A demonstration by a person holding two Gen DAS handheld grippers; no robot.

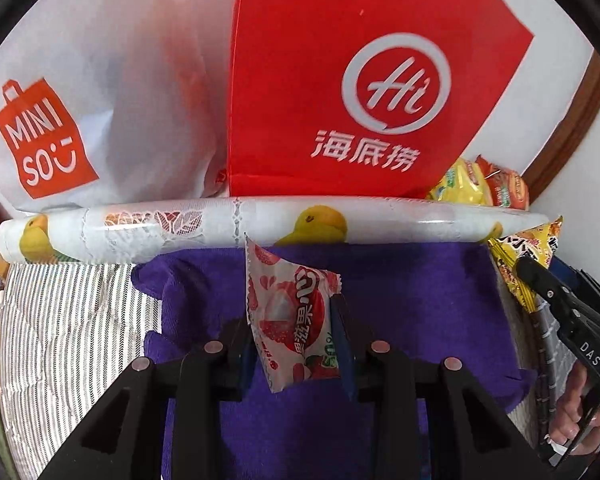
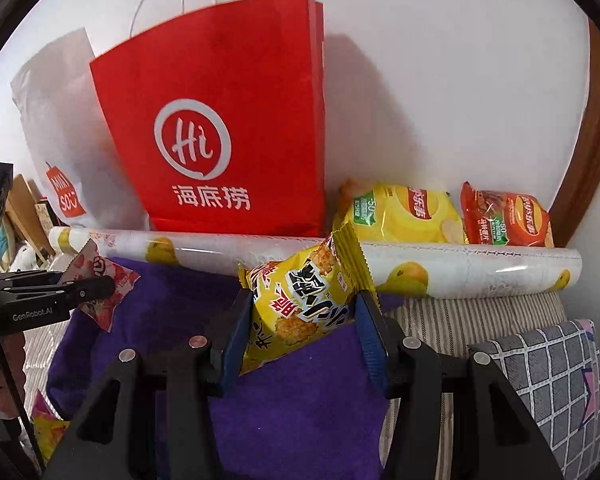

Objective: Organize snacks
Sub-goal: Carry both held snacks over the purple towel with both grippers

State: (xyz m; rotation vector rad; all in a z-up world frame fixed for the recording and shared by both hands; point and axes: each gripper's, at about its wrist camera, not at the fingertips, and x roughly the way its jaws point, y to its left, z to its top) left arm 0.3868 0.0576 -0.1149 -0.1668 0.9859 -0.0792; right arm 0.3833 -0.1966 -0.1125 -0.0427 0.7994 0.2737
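Observation:
My left gripper (image 1: 296, 328) is shut on a pink-and-white lychee snack packet (image 1: 288, 312), held upright above the purple towel (image 1: 420, 300). It also shows at the left of the right wrist view (image 2: 100, 284). My right gripper (image 2: 304, 320) is shut on a yellow rice-cracker packet (image 2: 300, 304), held over the same towel (image 2: 300, 408); this packet shows at the right of the left wrist view (image 1: 524, 256). A red paper bag (image 1: 340, 80) and a white Miniso bag (image 1: 80, 112) stand against the wall behind; both also show in the right wrist view, red bag (image 2: 228, 128), white bag (image 2: 60, 128).
A long roll printed with yellow ducks (image 1: 260, 224) lies across in front of the bags. A yellow chip bag (image 2: 400, 216) and a red chip bag (image 2: 504, 220) lie behind the roll at the right. Striped bedding (image 1: 68, 340) and a grey checked cushion (image 2: 552, 380) flank the towel.

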